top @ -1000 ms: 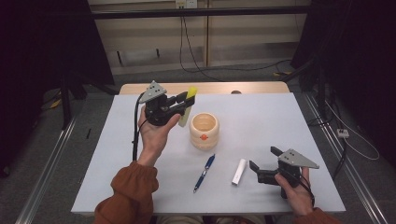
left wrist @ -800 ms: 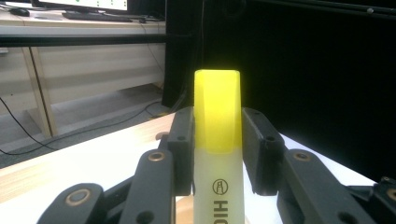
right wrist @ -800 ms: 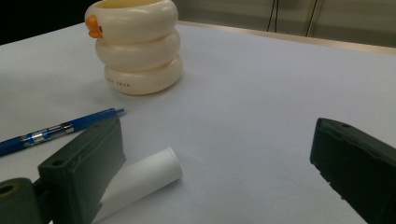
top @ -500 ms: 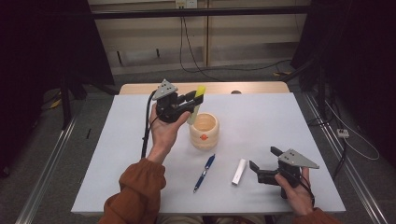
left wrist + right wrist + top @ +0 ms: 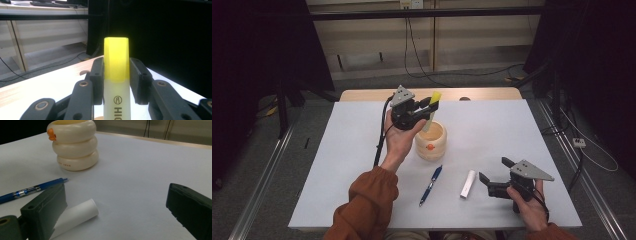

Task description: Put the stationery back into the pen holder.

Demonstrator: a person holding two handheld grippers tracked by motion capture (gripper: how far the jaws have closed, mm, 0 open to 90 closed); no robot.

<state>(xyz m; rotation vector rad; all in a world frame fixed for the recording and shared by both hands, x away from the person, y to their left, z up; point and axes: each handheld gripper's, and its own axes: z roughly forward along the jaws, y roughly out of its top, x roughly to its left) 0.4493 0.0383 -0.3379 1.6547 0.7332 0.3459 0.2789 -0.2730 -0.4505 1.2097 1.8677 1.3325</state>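
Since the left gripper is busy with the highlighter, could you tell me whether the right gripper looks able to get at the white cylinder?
Probably yes: the right gripper is open, and the white cylinder lies just beside it with nothing between them.

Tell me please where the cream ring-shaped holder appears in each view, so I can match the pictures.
High view: the cream holder stands at the table's centre, just below the left gripper and its yellow highlighter.
Left gripper view: I cannot make it out; the highlighter stands between the jaws.
Right gripper view: upper left, orange beak facing left.
Shared landmark: the blue pen lying near the holder.
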